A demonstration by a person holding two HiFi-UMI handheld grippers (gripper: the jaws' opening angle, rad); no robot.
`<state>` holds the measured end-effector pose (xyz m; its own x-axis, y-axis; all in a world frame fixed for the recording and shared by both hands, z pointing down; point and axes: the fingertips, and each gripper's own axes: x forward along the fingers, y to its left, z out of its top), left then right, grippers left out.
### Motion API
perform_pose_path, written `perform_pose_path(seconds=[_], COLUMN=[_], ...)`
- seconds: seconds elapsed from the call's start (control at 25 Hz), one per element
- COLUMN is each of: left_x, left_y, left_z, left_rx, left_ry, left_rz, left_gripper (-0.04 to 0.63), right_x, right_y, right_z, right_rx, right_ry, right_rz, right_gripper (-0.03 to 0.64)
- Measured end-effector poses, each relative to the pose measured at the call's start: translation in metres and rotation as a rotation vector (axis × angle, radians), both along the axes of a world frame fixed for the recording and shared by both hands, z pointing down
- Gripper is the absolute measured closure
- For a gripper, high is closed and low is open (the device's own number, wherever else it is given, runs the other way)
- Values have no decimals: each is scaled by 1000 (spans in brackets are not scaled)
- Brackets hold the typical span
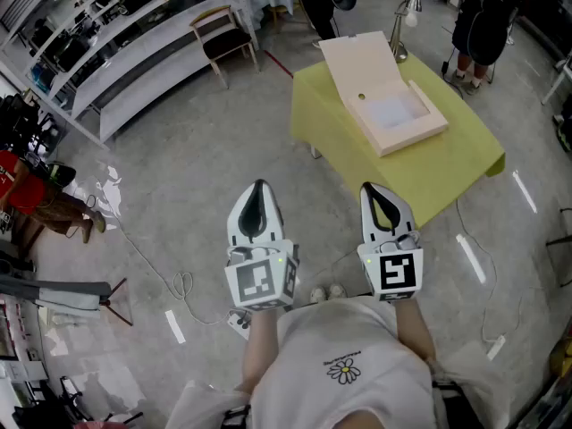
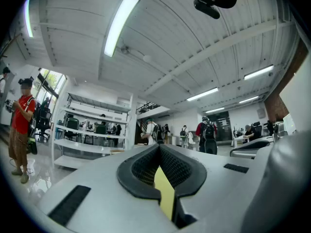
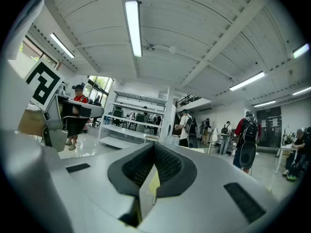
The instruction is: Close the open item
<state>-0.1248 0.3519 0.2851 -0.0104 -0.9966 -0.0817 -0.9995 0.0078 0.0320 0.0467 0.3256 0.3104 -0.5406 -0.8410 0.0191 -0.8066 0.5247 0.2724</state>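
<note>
Both clenched empty: left gripper, right gripper. Box sits well ahead; lid looks light, stiff, so push its top edge.

head view steeply down from above; gripper views level, close behind jaws, sharing the shelves

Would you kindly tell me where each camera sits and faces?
Head view: on the person's head, steeply down at the open box on the yellow table; left gripper, right gripper, shirt show.
Left gripper view: on that gripper, level toward shelves; its closed jaws show.
Right gripper view: likewise, plus the left gripper's cube.
Both gripper views share the shelves.
</note>
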Motion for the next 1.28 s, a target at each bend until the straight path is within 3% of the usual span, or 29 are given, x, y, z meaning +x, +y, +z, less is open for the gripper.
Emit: perform_pose_path(seconds=[0.44, 0.64, 0.88, 1.04, 1.28], left_x=[6, 13, 27, 22, 38], left_y=[-6, -10, -24, -38, -100], left_z=[-1, -5, -12, -6, -8], left_rx=[-16, -8, 16, 33, 120], left_ry=[-17, -19, -64, -71, -108], left_rz=[-4, -16, -27, -33, 61], left_gripper=[581, 581, 581, 581, 580], right_x=[6, 21, 28, 22, 26], right_y=[-5, -7, -17, -21, -79], right_z=[-4, -2, 11, 18, 32], right_rx=[-12, -73, -53, -45, -17], right_ry=[-14, -113, -95, -135, -145], right_rz=[-30, -36, -74, -103, -86], right_gripper=[604, 604, 604, 604, 604])
